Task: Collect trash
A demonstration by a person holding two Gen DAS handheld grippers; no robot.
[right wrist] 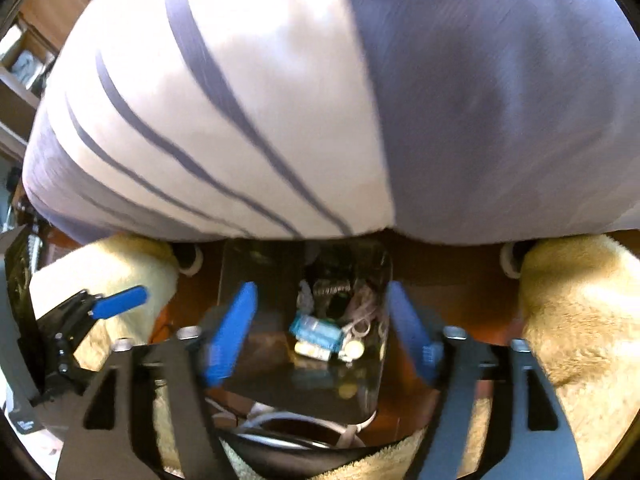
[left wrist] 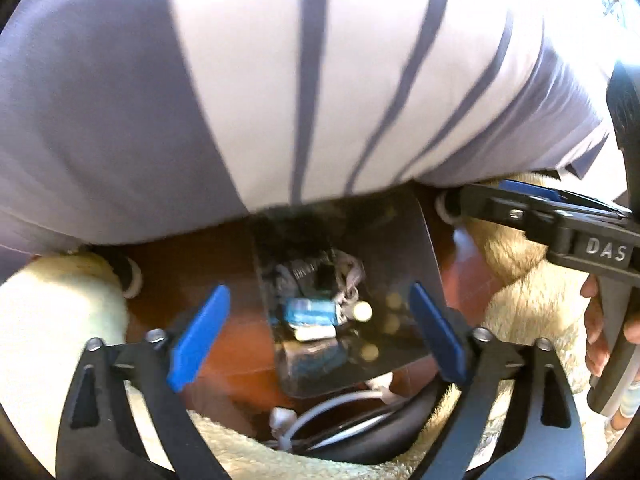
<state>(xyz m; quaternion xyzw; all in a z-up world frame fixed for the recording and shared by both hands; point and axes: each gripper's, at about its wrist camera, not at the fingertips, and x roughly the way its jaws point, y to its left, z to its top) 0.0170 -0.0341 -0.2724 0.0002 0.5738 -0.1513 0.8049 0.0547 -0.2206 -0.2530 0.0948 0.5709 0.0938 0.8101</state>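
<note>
I am holding my left gripper (left wrist: 318, 336) wide open, with nothing between its blue fingers (left wrist: 200, 336). My right gripper (right wrist: 326, 334) is wide open too, and it is holding nothing. Both are pointing down at a dark bin (left wrist: 416, 248) that is sitting on the brown floor (left wrist: 208, 268). The trash (left wrist: 310, 312) is lying inside the bin: a blue and white wrapper, a small white piece, and some crumpled bits I cannot tell apart. From the left camera I am seeing my right gripper (left wrist: 452, 200) off to the side, near the bin's far corner, with my hand (left wrist: 600, 332) on its handle. A big striped blanket (left wrist: 280, 80) is hanging over the far side of the bin. Fluffy cream cloth (right wrist: 580, 312) is lying on both sides. White cords (left wrist: 340, 404) are curling on the floor, just beside the bin's near edge.
</note>
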